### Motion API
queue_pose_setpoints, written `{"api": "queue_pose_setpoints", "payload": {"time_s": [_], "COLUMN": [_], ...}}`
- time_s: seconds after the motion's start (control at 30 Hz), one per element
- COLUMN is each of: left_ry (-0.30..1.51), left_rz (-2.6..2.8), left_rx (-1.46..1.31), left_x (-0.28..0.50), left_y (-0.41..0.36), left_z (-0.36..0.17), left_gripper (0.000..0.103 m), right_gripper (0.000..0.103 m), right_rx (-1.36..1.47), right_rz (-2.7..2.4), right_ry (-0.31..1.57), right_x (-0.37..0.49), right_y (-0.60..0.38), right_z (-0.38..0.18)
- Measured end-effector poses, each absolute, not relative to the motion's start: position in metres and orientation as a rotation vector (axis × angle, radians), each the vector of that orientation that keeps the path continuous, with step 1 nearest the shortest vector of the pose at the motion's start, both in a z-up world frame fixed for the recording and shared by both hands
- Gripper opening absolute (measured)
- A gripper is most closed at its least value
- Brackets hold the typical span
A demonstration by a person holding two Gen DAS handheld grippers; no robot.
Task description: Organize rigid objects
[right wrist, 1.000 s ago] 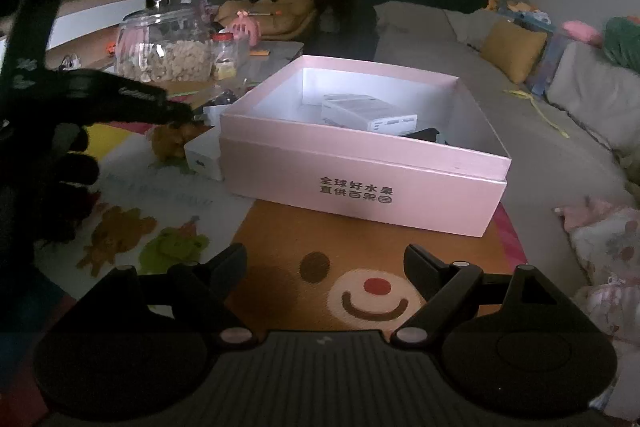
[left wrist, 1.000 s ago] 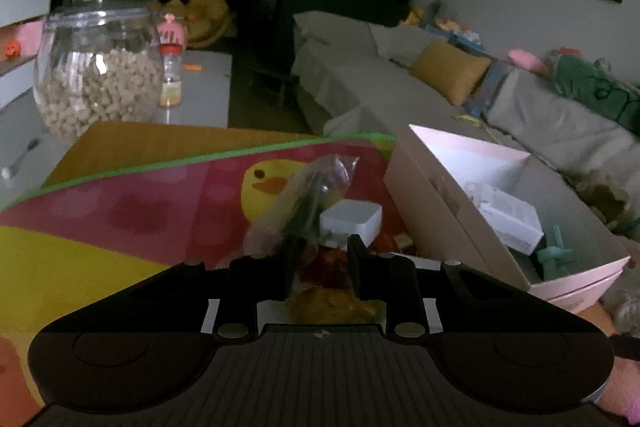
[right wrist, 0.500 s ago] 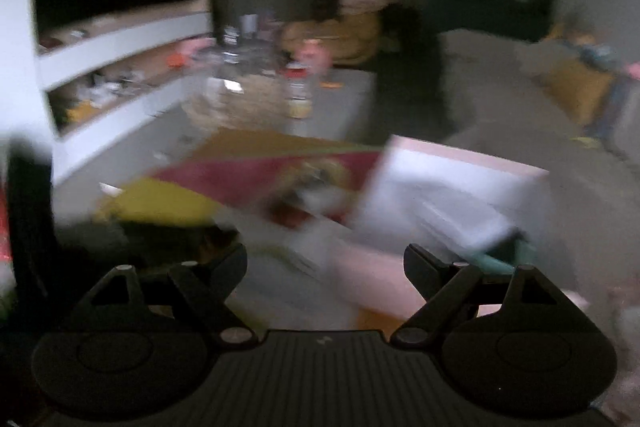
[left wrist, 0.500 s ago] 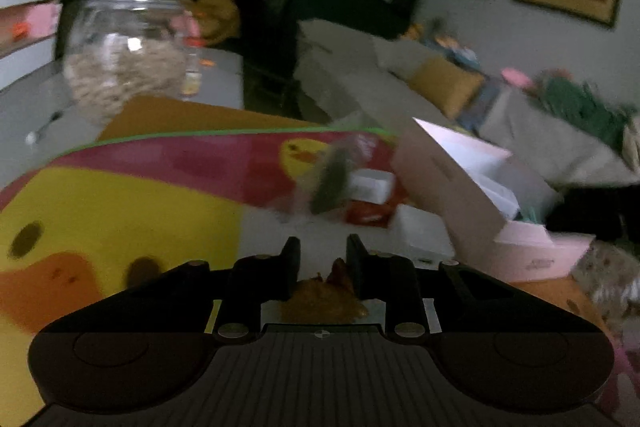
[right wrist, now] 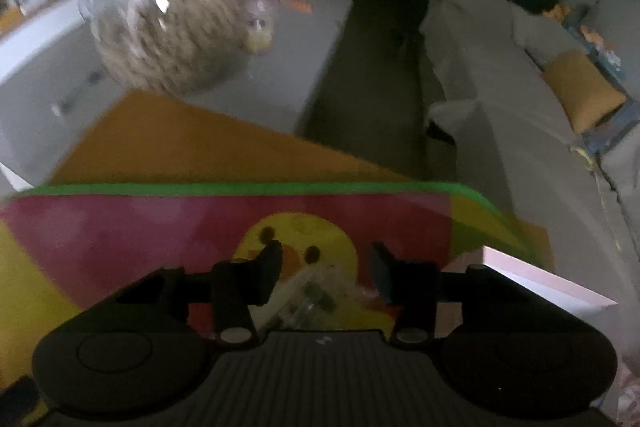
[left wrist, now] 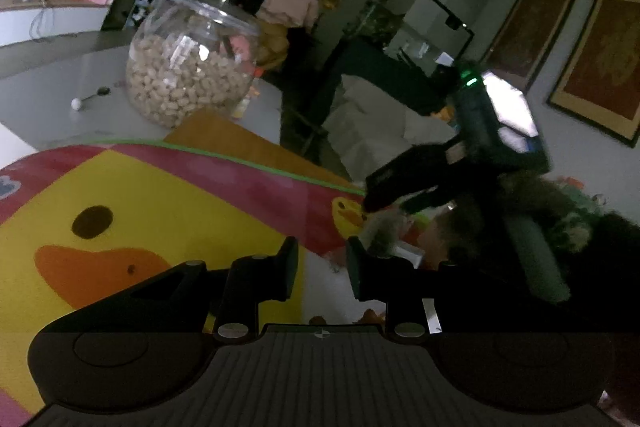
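Right gripper [right wrist: 324,275]: I read the jaws as parted, nothing held; it hangs directly over the clear bag.
Clear bag [right wrist: 308,301]: crinkled plastic with something dark inside, lying on the duck mat between my right fingers and below them. Contact unclear, the picture is smeared.
Left gripper [left wrist: 322,267]: jaws apart by a narrow gap, nothing between them; it sits on the near side of the bag, over the duck mat [left wrist: 168,211].
Small white item [left wrist: 408,253]: just beyond my left gripper's right-hand finger, partly hidden, beside the bag.
Pink box [right wrist: 536,277]: its corner shows just right of the bag; I take it as the drop-off.
Glass jar [left wrist: 192,63]: full of pale pellets, well beyond the bag, off the mat.
Risk, grasp: thin plastic may slip or tear if I pinch film rather than the contents.
Risk, collision: both grippers crowd the bag; closing blind could knock them together.
Risk, light: dim and blurred, so I could misjudge depth.
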State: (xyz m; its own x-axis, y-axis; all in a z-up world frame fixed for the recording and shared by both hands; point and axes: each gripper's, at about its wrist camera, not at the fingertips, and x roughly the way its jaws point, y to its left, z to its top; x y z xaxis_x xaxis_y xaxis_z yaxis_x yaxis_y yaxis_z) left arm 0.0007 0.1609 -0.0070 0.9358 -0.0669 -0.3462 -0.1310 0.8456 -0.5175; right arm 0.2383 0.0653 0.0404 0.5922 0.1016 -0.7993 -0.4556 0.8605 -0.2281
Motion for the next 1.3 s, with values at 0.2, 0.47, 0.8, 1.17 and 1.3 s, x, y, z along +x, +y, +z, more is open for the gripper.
{"api": "queue_pose_setpoints", "payload": {"time_s": [0.2, 0.47, 0.8, 1.17, 1.3], "left_ry": [0.353, 0.344, 0.346, 0.485, 0.533], "left_rz": [0.035, 0.031, 0.021, -0.225, -0.244], "left_rx": [-0.616, -0.608, -0.561, -0.355, -0.142], "left_x": [0.001, -0.004, 0.0, -0.026, -0.033], "left_y": [0.167, 0.165, 0.16, 0.101, 0.057], "left_z": [-0.01, -0.007, -0.005, 0.023, 0.029], "left_gripper": [0.029, 0.029, 0.029, 0.029, 0.029], "right_gripper": [0.036, 0.035, 0.081, 0.084, 0.084], "right_rx": [-0.53, -0.473, -0.508, -0.351, -0.109], "right_rz": [0.407, 0.545, 0.599, 0.28, 0.324], "right_ry": [0.926, 0.996, 0.63, 0.668, 0.734], "right_x": [0.206, 0.129, -0.016, 0.002, 0.012], "right_y": [0.049, 0.006, -0.076, -0.164, -0.19], "right_z": [0.029, 0.036, 0.044, 0.016, 0.012]}}
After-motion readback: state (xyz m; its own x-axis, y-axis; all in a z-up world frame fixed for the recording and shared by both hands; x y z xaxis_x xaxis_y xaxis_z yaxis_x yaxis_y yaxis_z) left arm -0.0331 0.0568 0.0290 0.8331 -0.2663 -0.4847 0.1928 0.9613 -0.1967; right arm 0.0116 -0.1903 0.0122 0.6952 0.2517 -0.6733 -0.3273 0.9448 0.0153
